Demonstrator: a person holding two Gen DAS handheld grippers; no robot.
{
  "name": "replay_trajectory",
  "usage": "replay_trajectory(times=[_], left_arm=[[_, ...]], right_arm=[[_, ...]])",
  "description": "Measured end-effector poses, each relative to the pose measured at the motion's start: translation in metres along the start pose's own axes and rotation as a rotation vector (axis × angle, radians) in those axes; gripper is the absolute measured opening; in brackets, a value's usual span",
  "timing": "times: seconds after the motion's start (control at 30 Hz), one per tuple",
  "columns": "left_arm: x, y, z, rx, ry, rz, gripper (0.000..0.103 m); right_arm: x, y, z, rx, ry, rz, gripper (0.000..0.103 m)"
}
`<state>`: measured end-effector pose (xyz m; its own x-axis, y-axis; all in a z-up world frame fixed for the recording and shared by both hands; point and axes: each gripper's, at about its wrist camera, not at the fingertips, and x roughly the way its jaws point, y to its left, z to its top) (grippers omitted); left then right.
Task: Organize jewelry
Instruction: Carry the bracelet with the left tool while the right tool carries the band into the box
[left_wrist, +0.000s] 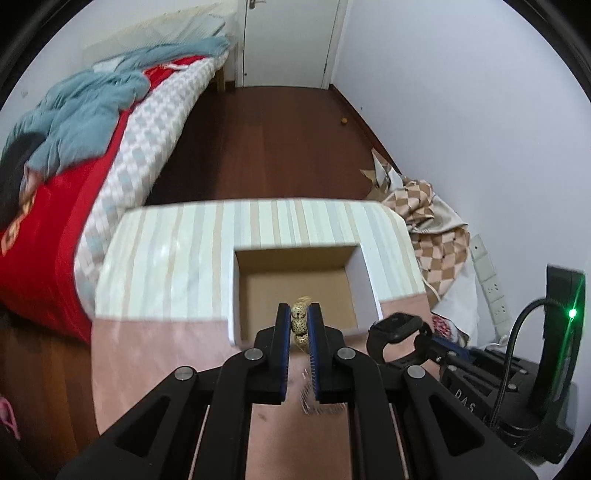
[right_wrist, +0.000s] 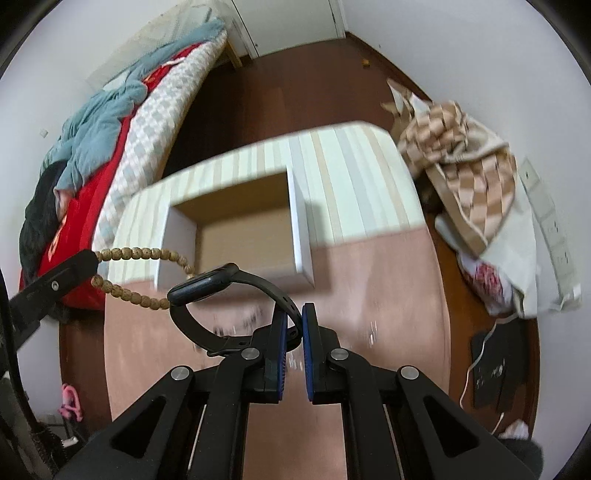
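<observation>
My left gripper (left_wrist: 299, 317) is shut on a tan bead bracelet (left_wrist: 299, 325) and holds it above the near edge of an open white box with a brown inside (left_wrist: 295, 288). In the right wrist view the bracelet (right_wrist: 147, 254) hangs as a loop from the left gripper at the left. My right gripper (right_wrist: 294, 321) is shut on the strap of a black smartwatch (right_wrist: 207, 288), held above the pink mat just in front of the box (right_wrist: 240, 236). The watch also shows in the left wrist view (left_wrist: 397, 330).
The box stands on a striped cloth (left_wrist: 177, 258) over a pink mat (right_wrist: 369, 295) on a round wooden table. A bed with red and blue covers (left_wrist: 74, 147) is at the left. A checked cloth (right_wrist: 465, 158) and power strip (left_wrist: 491, 284) lie to the right.
</observation>
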<state>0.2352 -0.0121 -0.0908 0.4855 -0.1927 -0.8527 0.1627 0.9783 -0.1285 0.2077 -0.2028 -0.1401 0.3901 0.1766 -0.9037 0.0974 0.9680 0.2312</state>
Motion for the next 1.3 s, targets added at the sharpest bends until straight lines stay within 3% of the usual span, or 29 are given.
replay_trajectory(times=[0.27, 0.63, 0.77, 0.8, 0.87, 0.9, 0.93, 1.03, 1.07, 1.1, 1.17, 1.3], left_arm=[[0.039, 0.011, 0.035, -0.019, 0.028, 0.002, 0.007], [0.083, 0.024, 0.047, -0.102, 0.138, -0.012, 0.009], [0.081, 0.030, 0.051, -0.139, 0.132, -0.018, 0.014], [0.079, 0.031, 0.052, -0.141, 0.124, -0.017, 0.021], [0.073, 0.031, 0.054, -0.133, 0.104, -0.003, 0.044], [0.070, 0.032, 0.054, -0.128, 0.091, 0.012, 0.064], [0.068, 0.033, 0.053, -0.126, 0.081, 0.023, 0.072], [0.061, 0.037, 0.048, -0.118, 0.058, 0.051, 0.076], [0.060, 0.039, 0.046, -0.117, 0.057, 0.060, 0.081], [0.060, 0.041, 0.043, -0.119, 0.056, 0.070, 0.092], [0.059, 0.044, 0.034, -0.122, 0.050, 0.096, 0.102], [0.061, 0.048, 0.013, -0.120, 0.052, 0.151, 0.102]], right_arm=[[0.040, 0.018, 0.054, -0.016, 0.025, -0.019, 0.008], [0.085, 0.027, 0.074, -0.044, 0.104, -0.016, 0.009], [0.088, 0.026, 0.076, -0.029, 0.119, 0.002, 0.023], [0.087, 0.026, 0.076, -0.025, 0.117, 0.004, 0.031], [0.083, 0.025, 0.076, -0.020, 0.113, 0.015, 0.039], [0.081, 0.025, 0.075, -0.020, 0.111, 0.013, 0.045], [0.079, 0.026, 0.075, -0.022, 0.105, 0.007, 0.047], [0.071, 0.029, 0.072, -0.053, 0.079, -0.028, 0.054], [0.068, 0.031, 0.069, -0.071, 0.068, -0.052, 0.064], [0.067, 0.033, 0.067, -0.083, 0.060, -0.070, 0.078], [0.064, 0.036, 0.060, -0.111, 0.048, -0.111, 0.090], [0.064, 0.038, 0.047, -0.149, 0.040, -0.183, 0.096]])
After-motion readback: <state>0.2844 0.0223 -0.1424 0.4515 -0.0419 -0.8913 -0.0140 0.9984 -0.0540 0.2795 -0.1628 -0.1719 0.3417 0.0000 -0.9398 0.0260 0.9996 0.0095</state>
